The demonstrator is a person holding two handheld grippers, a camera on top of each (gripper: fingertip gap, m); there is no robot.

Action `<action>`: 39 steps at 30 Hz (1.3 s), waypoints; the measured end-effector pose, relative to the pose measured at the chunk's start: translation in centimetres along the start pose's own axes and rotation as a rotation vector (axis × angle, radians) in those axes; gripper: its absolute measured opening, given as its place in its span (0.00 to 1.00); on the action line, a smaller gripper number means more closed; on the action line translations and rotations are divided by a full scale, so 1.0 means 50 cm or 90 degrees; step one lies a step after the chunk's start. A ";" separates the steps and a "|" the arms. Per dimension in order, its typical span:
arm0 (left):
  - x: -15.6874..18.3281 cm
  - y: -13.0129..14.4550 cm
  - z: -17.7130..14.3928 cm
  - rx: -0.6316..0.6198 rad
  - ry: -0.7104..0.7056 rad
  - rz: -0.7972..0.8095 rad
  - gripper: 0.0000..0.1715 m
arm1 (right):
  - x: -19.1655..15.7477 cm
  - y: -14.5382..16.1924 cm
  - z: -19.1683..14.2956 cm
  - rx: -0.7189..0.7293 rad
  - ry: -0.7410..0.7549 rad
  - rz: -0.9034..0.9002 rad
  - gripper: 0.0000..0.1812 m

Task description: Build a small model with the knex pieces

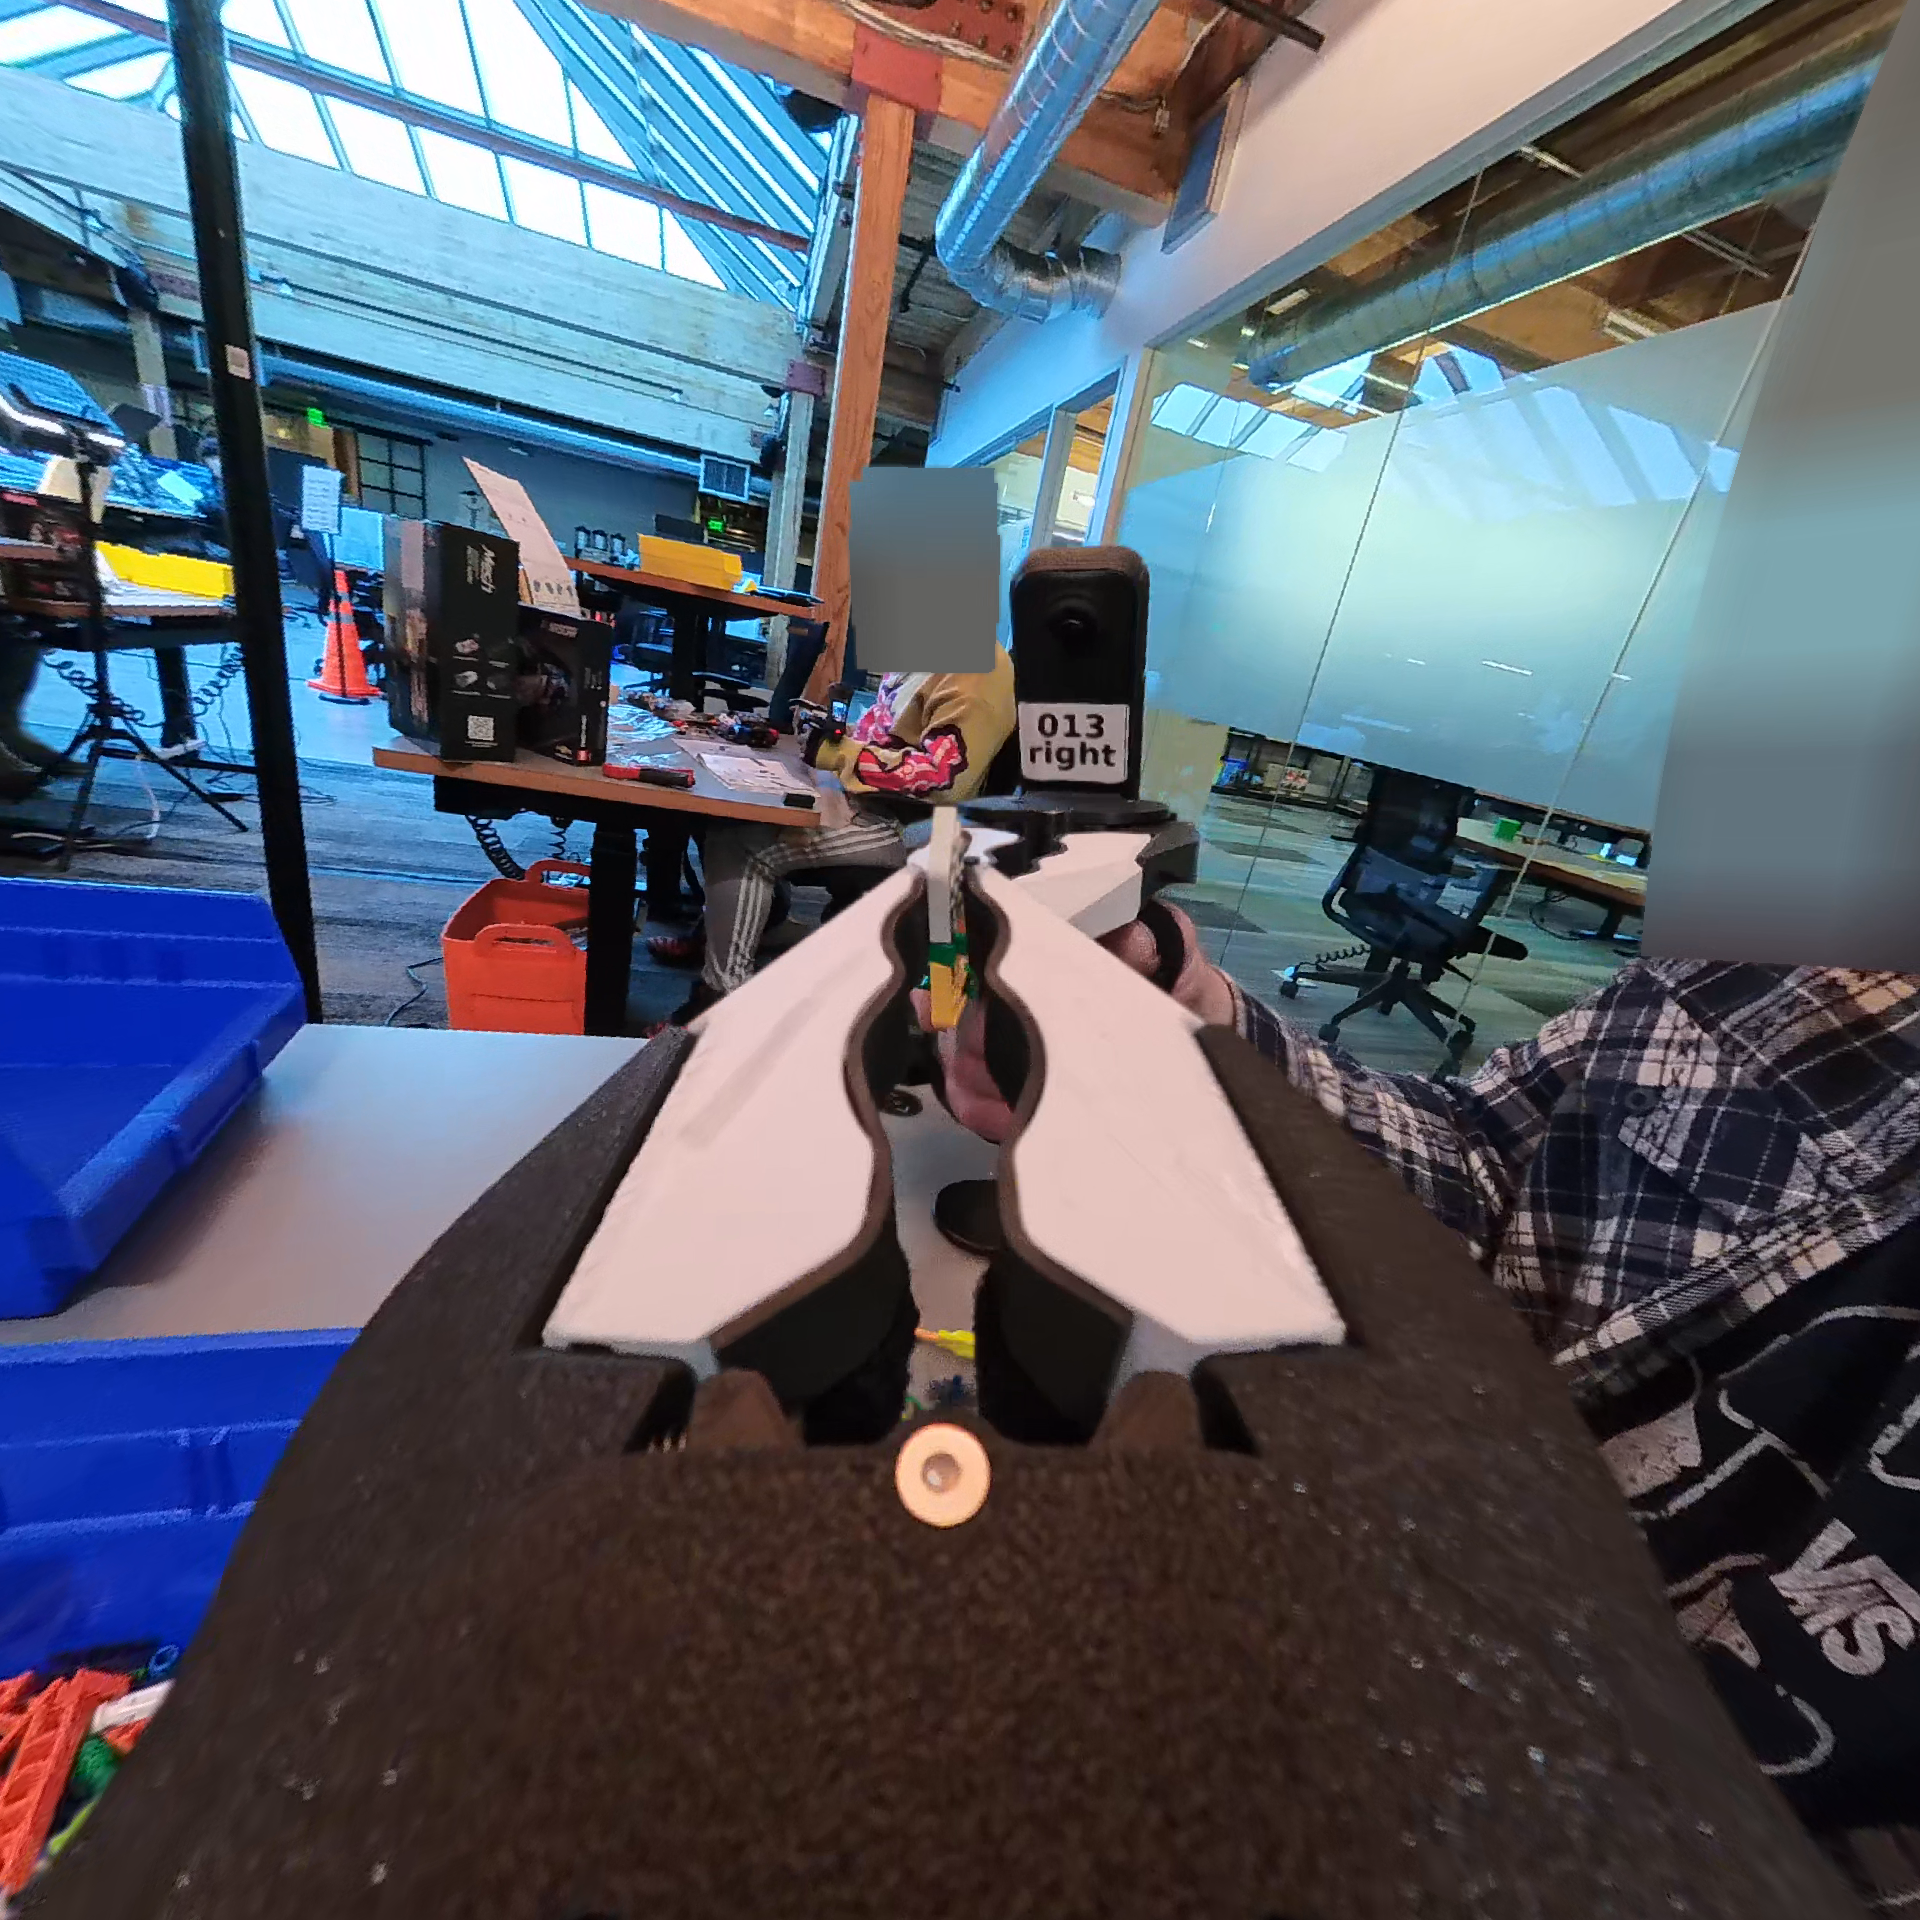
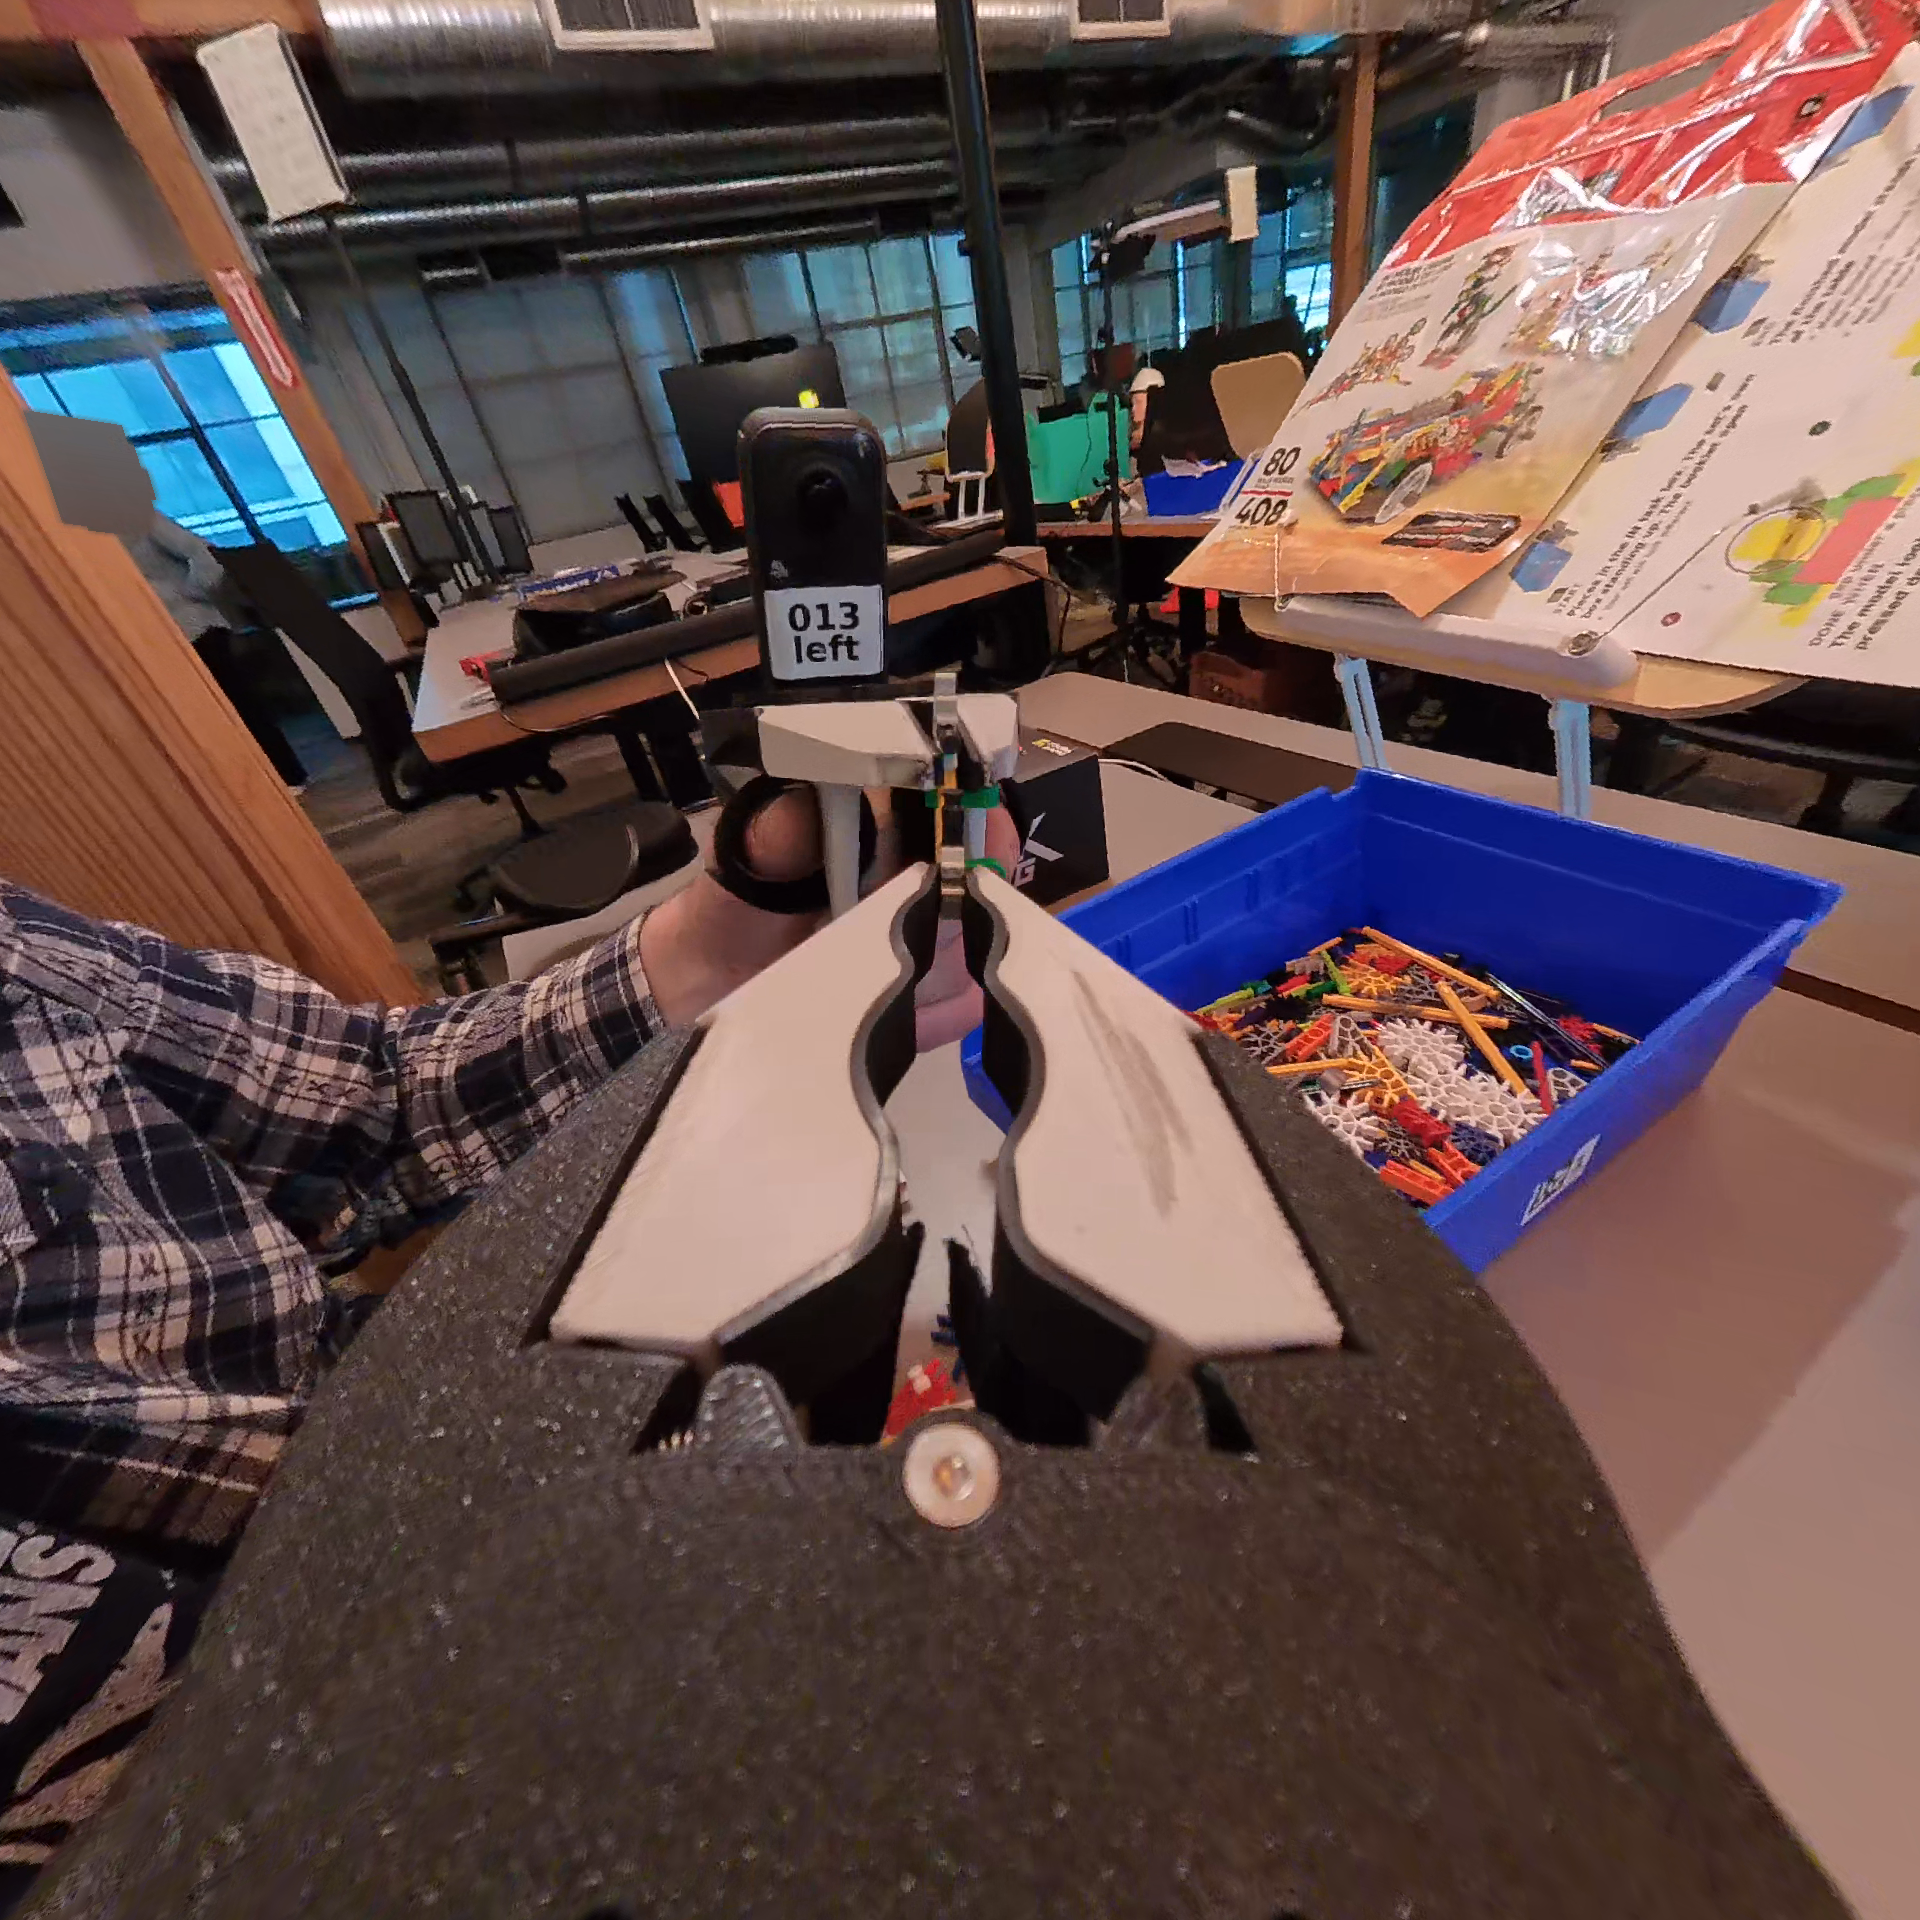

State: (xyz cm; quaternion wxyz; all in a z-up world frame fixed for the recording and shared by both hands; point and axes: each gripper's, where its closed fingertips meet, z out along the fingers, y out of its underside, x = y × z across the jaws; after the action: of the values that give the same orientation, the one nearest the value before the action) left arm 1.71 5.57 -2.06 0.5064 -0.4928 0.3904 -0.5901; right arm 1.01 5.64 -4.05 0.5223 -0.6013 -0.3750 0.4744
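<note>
Black foam-textured housing fills the near part of both wrist views, and white fingers run forward from it. Held up above the desk [image 2: 1714,1403], the left gripper [image 1: 943,883] and the right gripper [image 2: 951,883] face each other tip to tip, each closed on the same small construction-toy assembly [image 1: 948,966] of white, yellow and green pieces. It hangs between the two sets of tips, though its exact shape is hard to make out, since the fingers cover most of it. A blue bin [image 2: 1621,1174] of loose coloured rods and connectors sits on the desk to the right in the right wrist view, with a tilted stand [image 2: 1455,649] carrying printed sheets beyond it. Further blue bins [image 1: 125,1091] lie left in the left wrist view.
</note>
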 end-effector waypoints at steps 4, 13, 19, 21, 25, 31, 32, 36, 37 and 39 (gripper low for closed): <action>0.003 0.004 0.004 -0.016 -0.004 0.017 0.01 | 0.008 -0.004 -0.005 -0.001 0.027 -0.025 0.08; 0.013 0.002 0.015 -0.047 0.005 0.030 0.01 | 0.000 -0.047 -0.009 0.006 0.020 -0.069 0.03; 0.019 0.001 0.014 -0.067 0.010 0.042 0.01 | -0.013 -0.051 -0.006 0.007 -0.019 -0.048 0.05; 0.020 0.000 0.012 -0.071 0.012 0.044 0.01 | -0.015 -0.051 -0.005 0.005 -0.027 -0.046 0.04; 0.015 0.002 0.009 -0.087 0.001 0.059 0.01 | -0.009 -0.052 0.000 0.004 -0.017 -0.054 0.02; -0.025 0.003 0.008 -0.120 -0.110 0.135 0.01 | 0.026 -0.051 0.010 -0.033 0.104 -0.155 0.01; -0.028 0.000 0.008 -0.121 -0.122 0.133 0.01 | 0.029 -0.053 0.011 -0.036 0.122 -0.176 0.01; -0.039 -0.009 0.006 -0.122 -0.162 0.147 0.01 | 0.037 -0.065 0.016 -0.062 0.223 -0.308 0.01; -0.036 -0.015 0.006 -0.112 -0.158 0.147 0.01 | 0.034 -0.070 0.017 -0.061 0.235 -0.328 0.00; -0.039 -0.024 0.006 -0.099 -0.172 0.145 0.01 | 0.033 -0.080 0.020 -0.049 0.260 -0.354 0.01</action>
State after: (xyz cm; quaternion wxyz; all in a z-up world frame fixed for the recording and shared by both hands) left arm 1.74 7.71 -1.18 0.5781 -0.5579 0.4163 -0.4257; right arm 0.66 8.16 -0.43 0.6729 -0.5779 -0.4298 0.1690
